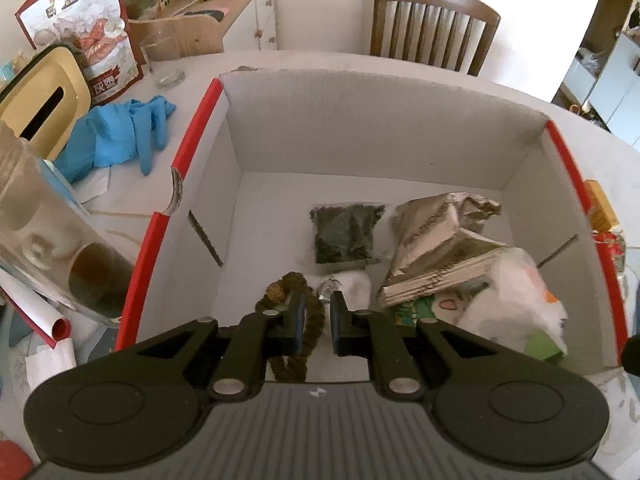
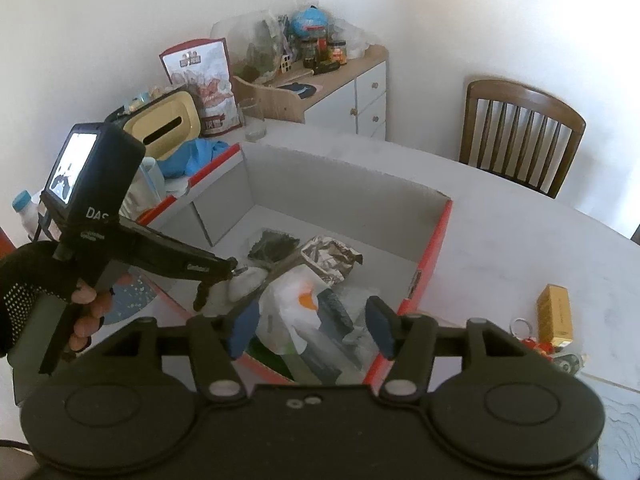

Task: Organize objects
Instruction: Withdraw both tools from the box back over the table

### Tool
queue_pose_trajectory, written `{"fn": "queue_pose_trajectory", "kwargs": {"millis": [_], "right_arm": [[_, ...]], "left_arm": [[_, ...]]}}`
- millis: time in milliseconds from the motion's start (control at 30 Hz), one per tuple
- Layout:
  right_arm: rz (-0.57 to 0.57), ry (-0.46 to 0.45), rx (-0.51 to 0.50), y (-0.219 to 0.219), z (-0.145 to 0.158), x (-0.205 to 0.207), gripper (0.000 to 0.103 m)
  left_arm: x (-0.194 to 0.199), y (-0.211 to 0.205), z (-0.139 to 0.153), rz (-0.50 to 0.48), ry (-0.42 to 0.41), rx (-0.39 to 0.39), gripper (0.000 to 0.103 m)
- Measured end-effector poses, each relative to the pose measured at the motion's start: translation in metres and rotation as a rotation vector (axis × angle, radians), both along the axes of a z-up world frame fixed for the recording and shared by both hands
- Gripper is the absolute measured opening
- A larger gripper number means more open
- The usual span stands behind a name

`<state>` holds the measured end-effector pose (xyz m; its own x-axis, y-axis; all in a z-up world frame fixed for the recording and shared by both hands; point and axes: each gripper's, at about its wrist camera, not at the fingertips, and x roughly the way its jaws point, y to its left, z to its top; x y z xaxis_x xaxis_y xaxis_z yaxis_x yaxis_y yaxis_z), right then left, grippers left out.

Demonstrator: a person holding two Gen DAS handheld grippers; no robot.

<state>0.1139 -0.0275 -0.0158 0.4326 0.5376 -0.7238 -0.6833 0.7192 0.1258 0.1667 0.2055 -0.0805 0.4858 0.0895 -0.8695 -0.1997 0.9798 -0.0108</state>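
Observation:
A big white cardboard box with red edges (image 1: pixel 360 128) (image 2: pixel 434 236) stands on the table. In it lie a dark bag of dried leaves (image 1: pixel 344 234), a crumpled paper-and-foil packet (image 1: pixel 432 240) (image 2: pixel 332 256) and white plastic bags (image 1: pixel 516 300) (image 2: pixel 296 304). My left gripper (image 1: pixel 316 312) (image 2: pixel 234 270) is inside the box, jaws narrowly apart around a brown fuzzy cord (image 1: pixel 310 320) that hangs from it, with a small shiny white thing (image 1: pixel 340 284) just ahead. My right gripper (image 2: pixel 312 330) is open and empty above the box's near side.
Left of the box lie blue gloves (image 1: pixel 120 136), a yellow tissue box (image 1: pixel 44 100), a red snack bag (image 1: pixel 88 36) and a clear container (image 1: pixel 60 248). A small yellow box (image 2: pixel 554 314) and trinkets sit right of it. A wooden chair (image 2: pixel 520 132) and cabinet (image 2: pixel 348 92) stand behind.

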Motion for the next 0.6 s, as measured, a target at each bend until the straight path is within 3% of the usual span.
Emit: {"fn": "queue_pose_trajectory", "kwargs": {"millis": [600], "right_arm": [[-0.057, -0.039, 0.097, -0.065, 0.032, -0.018, 0.081]], "left_arm": [[-0.045, -0.061, 0.061, -0.078, -0.179, -0.031, 0.013]]}}
